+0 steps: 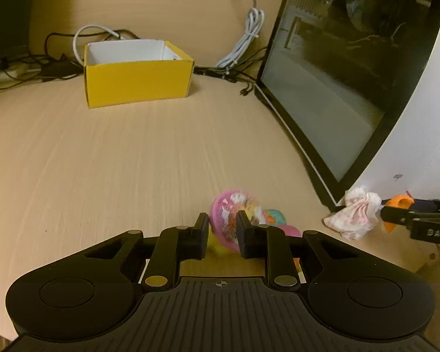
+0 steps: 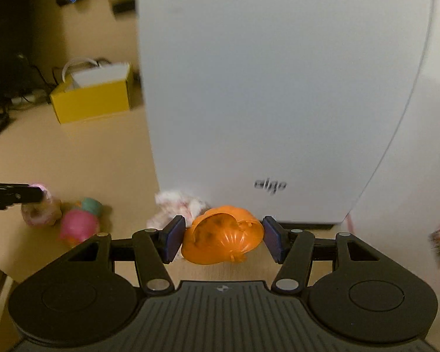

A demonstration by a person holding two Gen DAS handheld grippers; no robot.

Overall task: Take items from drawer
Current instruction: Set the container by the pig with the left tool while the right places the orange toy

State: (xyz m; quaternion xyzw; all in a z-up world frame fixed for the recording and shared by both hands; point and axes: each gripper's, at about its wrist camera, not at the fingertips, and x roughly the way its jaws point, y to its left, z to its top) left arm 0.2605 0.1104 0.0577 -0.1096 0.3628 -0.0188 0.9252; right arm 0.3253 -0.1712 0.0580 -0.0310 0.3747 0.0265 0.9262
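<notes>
Left claw (image 1: 221, 231) stands narrowed on a pink ring toy (image 1: 224, 220), its pads at either flank of the ring; we read this as a grip, the toy carried just off the bench (image 1: 102, 161). More of that toy, a teal and a pink piece (image 2: 79, 226), hangs or lies just past it; whether they are joined we cannot tell. Right claw (image 2: 223, 239) stands about half open around an orange shell-shaped toy (image 2: 223, 239); the near pads sit close at both flanks, yet small gaps show, so we cannot tell whether it is truly clamped. A crumpled white cloth with pink marks (image 2: 176, 205) hangs just beyond the shell, seemingly attached. The white computer case (image 2: 278, 88) rises right behind it. The yellow box (image 1: 138, 73), open-topped, sits well off across the bench, cables (image 1: 243, 44) behind. No drawer shows in either view. We judge both items are out and in transit. To do it well: we keep both claws level, steer the right one wide of the case, set the loads low before letting go.
</notes>
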